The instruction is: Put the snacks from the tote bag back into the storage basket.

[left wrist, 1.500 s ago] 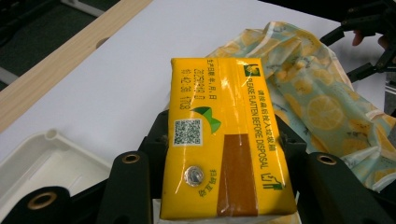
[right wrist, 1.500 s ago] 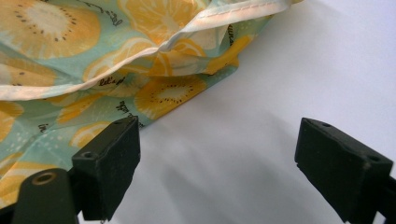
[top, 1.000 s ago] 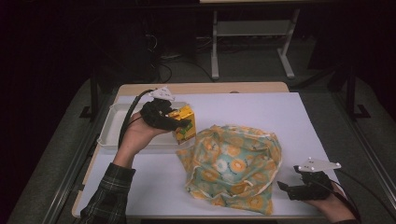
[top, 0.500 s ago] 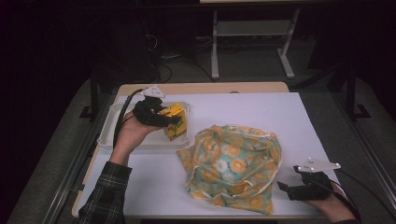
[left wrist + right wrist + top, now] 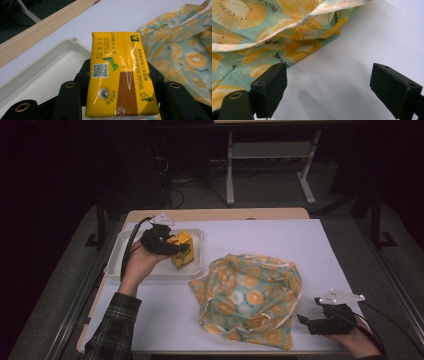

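Wide white-topped counter (image 5: 280, 245) with a bare wooden strip along its far edge. Toward the near right corner, a crumpled fruit-print cloth bag (image 5: 250, 297), teal with orange and kiwi slices, pale piping at the hem; contents, if any, hidden by the folds. Near the far left corner, a shallow white tray (image 5: 120, 262), partly covered by hand and carton. Above the tray's right half, a yellow drink carton (image 5: 181, 251): small brick shape, bright yellow, brown band down one face, green logo, QR code, foil straw hole, fine print partly too small to read. Bottom end of the carton cut off in the left gripper view; whether it touches the tray floor, impossible to tell. Left gripper (image 5: 167, 245) clamped about half wide on the carton, fingers (image 5: 68, 100) pressed against its two narrow sides. Right gripper (image 5: 312, 322) resting low at the near right corner, just beside the bag's edge, fingers (image 5: 270, 85) spread wide with bare counter between them, gripping nothing. Right hand cut off by the near edge of the high view.
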Tool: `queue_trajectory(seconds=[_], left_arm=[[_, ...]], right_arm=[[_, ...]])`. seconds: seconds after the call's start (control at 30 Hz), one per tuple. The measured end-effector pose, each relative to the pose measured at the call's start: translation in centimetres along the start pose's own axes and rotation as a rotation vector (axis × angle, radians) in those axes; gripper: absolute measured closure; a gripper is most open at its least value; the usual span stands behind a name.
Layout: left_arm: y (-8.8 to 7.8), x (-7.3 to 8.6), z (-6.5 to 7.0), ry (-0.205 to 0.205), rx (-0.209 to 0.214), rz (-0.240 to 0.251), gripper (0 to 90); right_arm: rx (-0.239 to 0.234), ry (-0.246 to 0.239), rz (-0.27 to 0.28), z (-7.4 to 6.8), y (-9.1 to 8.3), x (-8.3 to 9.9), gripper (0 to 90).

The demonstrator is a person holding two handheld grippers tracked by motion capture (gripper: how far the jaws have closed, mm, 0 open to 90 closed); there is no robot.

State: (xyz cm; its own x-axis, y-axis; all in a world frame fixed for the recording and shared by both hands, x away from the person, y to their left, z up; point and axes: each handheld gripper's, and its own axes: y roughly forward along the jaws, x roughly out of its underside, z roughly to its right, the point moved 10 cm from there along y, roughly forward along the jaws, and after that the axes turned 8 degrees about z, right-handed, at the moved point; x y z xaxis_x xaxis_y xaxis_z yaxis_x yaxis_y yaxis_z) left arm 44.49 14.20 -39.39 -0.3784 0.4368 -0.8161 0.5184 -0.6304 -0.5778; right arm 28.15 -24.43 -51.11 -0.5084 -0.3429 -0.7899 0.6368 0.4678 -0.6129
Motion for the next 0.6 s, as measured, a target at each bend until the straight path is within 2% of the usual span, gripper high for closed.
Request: queue_trajectory(seconds=[0.23, 0.3, 0.43, 0.6], left_arm=[[0.5, 1.1, -1.1, 0.004, -0.015, -0.013, 52.4], [0.7, 1.5, -1.4, -0.01, -0.016, -0.01, 52.4], [1.2, 2.2, -1.9, -0.006, -0.025, -0.017, 52.4], [1.7, 2.9, -2.4, -0.021, -0.028, -0.016, 52.4]], right_arm=[[0.0, 0.0, 0.0, 0.0, 0.0, 0.0, 13.8], [-0.001, 0.0, 0.0, 0.0, 0.0, 0.0, 13.8], [-0.001, -0.001, 0.0, 0.0, 0.0, 0.0, 13.8], [-0.001, -0.002, -0.001, 0.1, 0.0, 0.0, 13.8]])
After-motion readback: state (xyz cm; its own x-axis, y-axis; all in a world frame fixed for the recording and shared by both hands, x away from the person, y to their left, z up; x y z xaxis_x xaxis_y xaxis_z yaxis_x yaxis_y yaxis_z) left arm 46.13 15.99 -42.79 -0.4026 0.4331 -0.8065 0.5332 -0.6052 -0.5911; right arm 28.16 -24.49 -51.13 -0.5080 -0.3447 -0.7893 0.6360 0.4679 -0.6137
